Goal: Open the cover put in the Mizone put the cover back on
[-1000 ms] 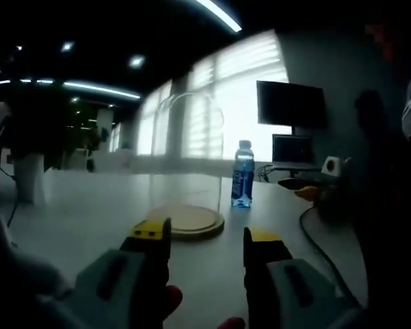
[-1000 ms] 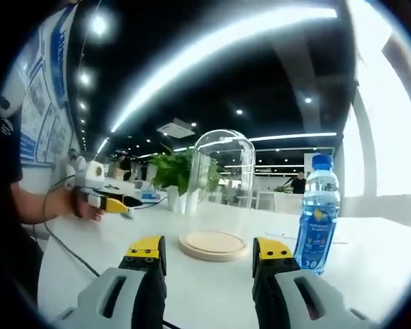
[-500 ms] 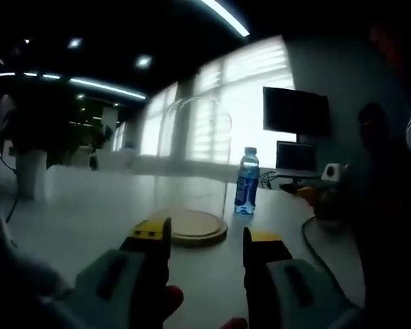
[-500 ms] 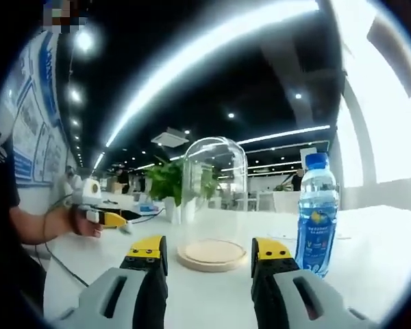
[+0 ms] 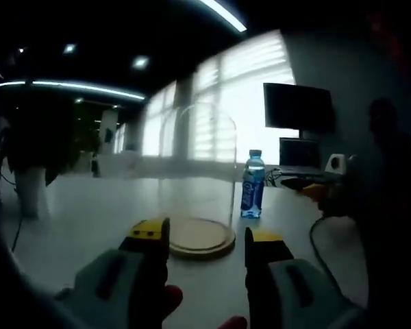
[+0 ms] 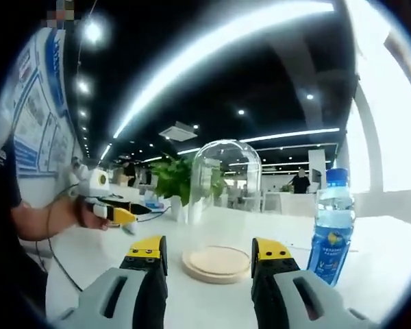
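Clear glass dome cover [image 6: 222,195] sits on its round wooden base [image 6: 217,264], blue Mizone bottle [image 6: 333,226] just beside; both claws [image 5: 204,240] [image 6: 210,250] released, empty

The left gripper view is dim and soft, backlit by bright windows [image 5: 240,103] that leave the monitor [image 5: 298,107] and a person at the right as dark shapes. The right gripper view is brighter, with a ceiling light strip [image 6: 219,48] blown out to glare and bent by fisheye distortion.
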`<action>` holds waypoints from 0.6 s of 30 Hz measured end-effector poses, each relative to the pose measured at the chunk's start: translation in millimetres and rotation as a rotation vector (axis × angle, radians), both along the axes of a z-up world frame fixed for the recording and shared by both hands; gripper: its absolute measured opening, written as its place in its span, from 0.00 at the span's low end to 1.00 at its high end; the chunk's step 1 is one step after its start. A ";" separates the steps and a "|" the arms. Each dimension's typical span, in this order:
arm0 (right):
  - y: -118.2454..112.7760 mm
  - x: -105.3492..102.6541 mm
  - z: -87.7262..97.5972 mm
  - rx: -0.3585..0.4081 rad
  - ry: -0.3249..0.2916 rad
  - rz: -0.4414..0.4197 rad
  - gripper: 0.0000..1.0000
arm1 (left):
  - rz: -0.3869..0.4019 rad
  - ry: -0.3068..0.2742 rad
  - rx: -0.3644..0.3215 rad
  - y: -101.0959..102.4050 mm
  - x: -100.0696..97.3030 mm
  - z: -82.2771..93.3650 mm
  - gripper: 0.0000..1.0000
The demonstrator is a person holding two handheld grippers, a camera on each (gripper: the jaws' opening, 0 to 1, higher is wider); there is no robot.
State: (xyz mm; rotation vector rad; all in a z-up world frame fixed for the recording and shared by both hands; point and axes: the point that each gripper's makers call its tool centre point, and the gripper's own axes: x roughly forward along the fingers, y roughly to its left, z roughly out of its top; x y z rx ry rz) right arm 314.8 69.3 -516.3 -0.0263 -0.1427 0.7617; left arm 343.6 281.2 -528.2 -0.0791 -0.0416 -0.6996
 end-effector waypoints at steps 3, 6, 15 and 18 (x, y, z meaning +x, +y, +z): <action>2.0 7.2 3.3 0.000 0.004 0.008 0.43 | 0.003 -0.007 0.003 -0.3 4.4 5.8 0.36; 5.7 16.2 7.0 -0.012 0.014 0.022 0.43 | -0.007 -0.024 0.006 -1.6 6.6 12.5 0.37; 15.5 38.4 16.0 -0.027 0.020 0.030 0.44 | -0.037 -0.048 0.006 -10.4 20.6 26.3 0.38; 18.6 42.0 19.2 -0.008 0.034 0.035 0.45 | -0.052 -0.054 0.007 -14.1 24.7 32.8 0.38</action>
